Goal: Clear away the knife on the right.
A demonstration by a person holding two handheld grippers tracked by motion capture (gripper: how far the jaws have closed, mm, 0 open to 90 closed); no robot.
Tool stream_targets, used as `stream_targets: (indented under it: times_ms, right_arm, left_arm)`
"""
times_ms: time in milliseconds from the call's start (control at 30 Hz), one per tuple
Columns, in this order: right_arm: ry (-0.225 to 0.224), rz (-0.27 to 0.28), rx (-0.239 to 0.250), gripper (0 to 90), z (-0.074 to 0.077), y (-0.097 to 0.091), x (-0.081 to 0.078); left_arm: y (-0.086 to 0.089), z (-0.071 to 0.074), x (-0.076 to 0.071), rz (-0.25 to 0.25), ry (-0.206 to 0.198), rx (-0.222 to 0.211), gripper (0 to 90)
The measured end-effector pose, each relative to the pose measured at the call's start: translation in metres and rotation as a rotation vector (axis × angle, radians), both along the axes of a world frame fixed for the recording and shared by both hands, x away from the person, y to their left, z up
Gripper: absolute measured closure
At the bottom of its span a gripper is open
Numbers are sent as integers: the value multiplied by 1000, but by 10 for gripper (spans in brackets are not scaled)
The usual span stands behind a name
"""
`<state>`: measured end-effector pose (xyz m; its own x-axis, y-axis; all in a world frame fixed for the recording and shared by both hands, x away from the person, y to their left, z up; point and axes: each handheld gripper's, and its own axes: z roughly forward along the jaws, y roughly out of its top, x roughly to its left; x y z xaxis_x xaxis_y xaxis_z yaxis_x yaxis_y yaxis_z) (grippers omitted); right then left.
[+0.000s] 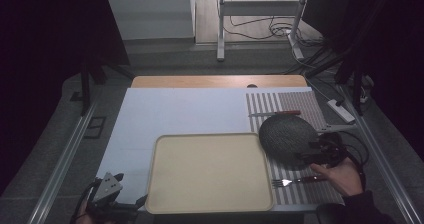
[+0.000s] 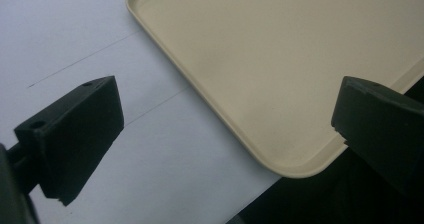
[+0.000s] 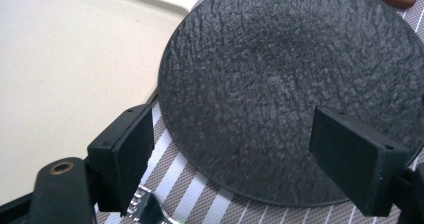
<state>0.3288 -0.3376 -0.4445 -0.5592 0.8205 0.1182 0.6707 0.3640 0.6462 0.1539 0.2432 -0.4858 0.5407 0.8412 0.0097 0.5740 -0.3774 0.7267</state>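
A dark round textured plate (image 1: 287,136) lies on a striped placemat (image 1: 300,104) at the right of the table. My right gripper (image 1: 309,152) is at the plate's near right edge. In the right gripper view the plate (image 3: 280,84) lies just beyond the right gripper (image 3: 235,149), whose jaws stand wide apart with neither pad touching it. A beige tray (image 1: 210,171) sits at the front centre with nothing on it. My left gripper (image 1: 129,189) rests by the tray's front left corner. The left gripper (image 2: 225,129) is open, with the tray's corner (image 2: 280,59) beyond its jaws.
A fork (image 1: 295,181) with a reddish handle lies on the placemat in front of the plate, its tines (image 3: 145,206) by my right gripper's left jaw. A knife (image 1: 277,113) with a reddish handle lies behind the plate. A white sheet (image 1: 180,109) covers the table's left and middle.
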Motion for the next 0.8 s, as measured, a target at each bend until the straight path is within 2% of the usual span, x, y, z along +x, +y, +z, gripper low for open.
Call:
stream_targets:
  times_ms: [167,433,467,500,800]
  right_arm:
    - [-5,-2,-6,186,2,0,13]
    - [8,-9,-54,186,1,3,44]
    - [8,-9,-54,186,1,3,44]
    - [10,-20,-68,187,0,3,52]
    - [23,-46,-78,182,0,3,79]
  left_arm:
    - [0,0,0,1,1,-1,4]
    - [0,0,0,0,1,-2,4]
    - [0,0,0,0,2,-2,4]
    - [0,0,0,0,2,-1,4]
    - [0,0,0,1,2,0,4]
